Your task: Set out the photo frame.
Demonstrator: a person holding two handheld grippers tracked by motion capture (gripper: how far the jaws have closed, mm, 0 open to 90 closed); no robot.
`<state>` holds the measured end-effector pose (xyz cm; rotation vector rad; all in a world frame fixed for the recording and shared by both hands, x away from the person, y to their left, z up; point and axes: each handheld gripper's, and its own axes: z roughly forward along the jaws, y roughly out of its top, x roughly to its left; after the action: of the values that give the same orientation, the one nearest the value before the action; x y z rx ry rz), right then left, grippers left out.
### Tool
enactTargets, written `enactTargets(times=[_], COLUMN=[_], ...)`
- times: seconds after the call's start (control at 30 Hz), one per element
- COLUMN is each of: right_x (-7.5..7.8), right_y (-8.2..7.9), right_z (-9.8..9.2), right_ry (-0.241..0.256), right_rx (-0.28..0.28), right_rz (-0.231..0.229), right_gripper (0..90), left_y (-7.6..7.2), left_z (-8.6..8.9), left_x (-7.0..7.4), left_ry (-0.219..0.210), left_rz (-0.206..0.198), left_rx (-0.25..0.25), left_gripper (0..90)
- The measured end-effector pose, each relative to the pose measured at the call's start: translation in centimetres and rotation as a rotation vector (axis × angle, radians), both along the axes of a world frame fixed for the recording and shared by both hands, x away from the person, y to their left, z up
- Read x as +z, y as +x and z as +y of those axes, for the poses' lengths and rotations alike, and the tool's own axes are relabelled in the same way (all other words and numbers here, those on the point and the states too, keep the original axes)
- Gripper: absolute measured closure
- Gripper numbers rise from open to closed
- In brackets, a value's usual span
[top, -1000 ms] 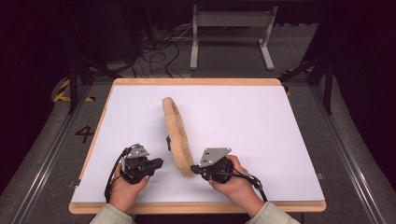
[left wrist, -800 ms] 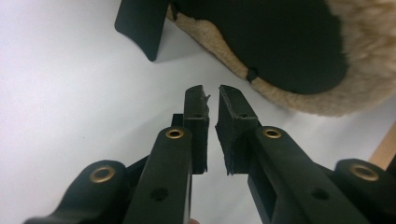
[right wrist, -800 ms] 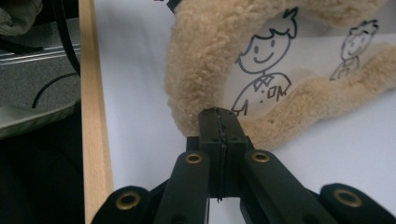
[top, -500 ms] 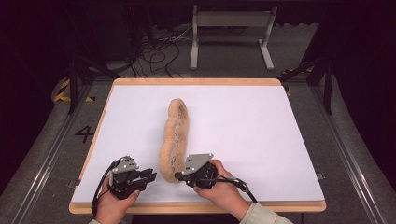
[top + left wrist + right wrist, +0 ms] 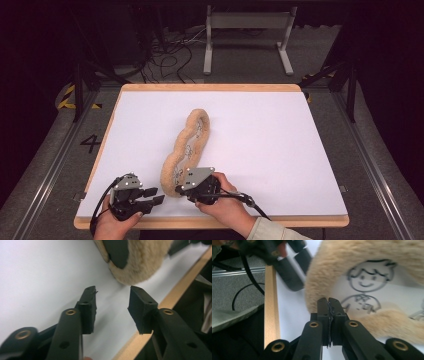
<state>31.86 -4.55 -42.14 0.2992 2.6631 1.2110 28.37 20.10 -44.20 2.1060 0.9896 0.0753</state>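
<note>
While the white-topped, wood-edged table point(image 5: 280, 150) carries it, the long tan fleece item with a cartoon-printed white lining point(image 5: 187, 145) lies stretched from mid-table toward the near edge, its near end between the two tools. The right gripper point(image 5: 329, 305) has its jaws pressed together on what looks like the fleece rim, though the pinch itself is partly hidden. The left gripper point(image 5: 113, 295) waits just beside that end, jaws apart and empty. Judging by this, the item is being spread or straightened; next, the left gripper likely needs to close on the near rim opposite.
</note>
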Motion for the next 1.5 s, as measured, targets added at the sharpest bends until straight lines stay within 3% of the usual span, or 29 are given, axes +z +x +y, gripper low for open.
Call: enactTargets(times=[0.17, 0.23, 0.43, 0.47, 0.6, 0.63, 0.8, 0.93, 1.0, 1.23, 1.43, 1.5], right_x=[0.9, 1.3, 1.8, 1.8, 2.0, 2.0, 2.0, 2.0, 2.0, 2.2, 2.4, 3.1], right_y=[0.9, 1.8, 3.0, 3.2, 3.7, 3.8, 4.2, 4.5, 4.6, 5.6, 7.6, 9.1], right_z=[-2.1, -3.9, -6.1, -6.4, -7.3, -7.5, -7.9, -8.2, -8.4, -9.4, -10.3, -10.6], right_ry=[0.024, 0.037, 0.054, 0.057, 0.060, 0.061, 0.061, 0.063, 0.062, 0.092, 0.089, 0.086], right_rx=[-0.053, -0.111, -0.183, -0.192, -0.225, -0.232, -0.252, -0.266, -0.270, -0.291, -0.322, -0.334], right_rz=[-0.005, -0.005, -0.007, -0.009, -0.009, -0.010, -0.007, -0.007, -0.008, -0.003, 0.032, 0.043], right_gripper=[88.1, 87.7, 87.1, 87.0, 86.3, 86.0, 84.6, 83.2, 82.9, 79.4, 77.6, 73.4], left_y=[-0.2, -0.4, -0.3, -0.2, 0.1, 0.3, 0.8, 0.9, 0.9, 1.1, 1.2, 1.3], left_z=[-0.3, -0.9, -2.0, -2.1, -3.0, -3.1, -3.3, -3.1, -2.9, -0.8, -0.6, -0.5], left_x=[0.2, 0.4, 0.8, 0.8, 0.9, 0.9, 0.9, 1.0, 1.2, 1.0, 1.0, 1.0], left_ry=[-0.037, -0.052, -0.093, -0.087, -0.098, -0.086, -0.073, -0.090, -0.070, -0.102, -0.104, -0.102], left_rz=[-0.002, -0.002, -0.003, -0.021, -0.028, -0.052, -0.081, -0.063, -0.080, -0.059, -0.057, -0.058], left_rx=[-0.020, -0.031, -0.029, -0.025, 0.001, 0.012, 0.067, 0.039, 0.041, 0.090, 0.094, 0.093], left_gripper=[50.1, 46.4, 37.8, 36.3, 33.7, 34.0, 42.4, 59.2, 60.5, 65.9, 66.7, 66.7])
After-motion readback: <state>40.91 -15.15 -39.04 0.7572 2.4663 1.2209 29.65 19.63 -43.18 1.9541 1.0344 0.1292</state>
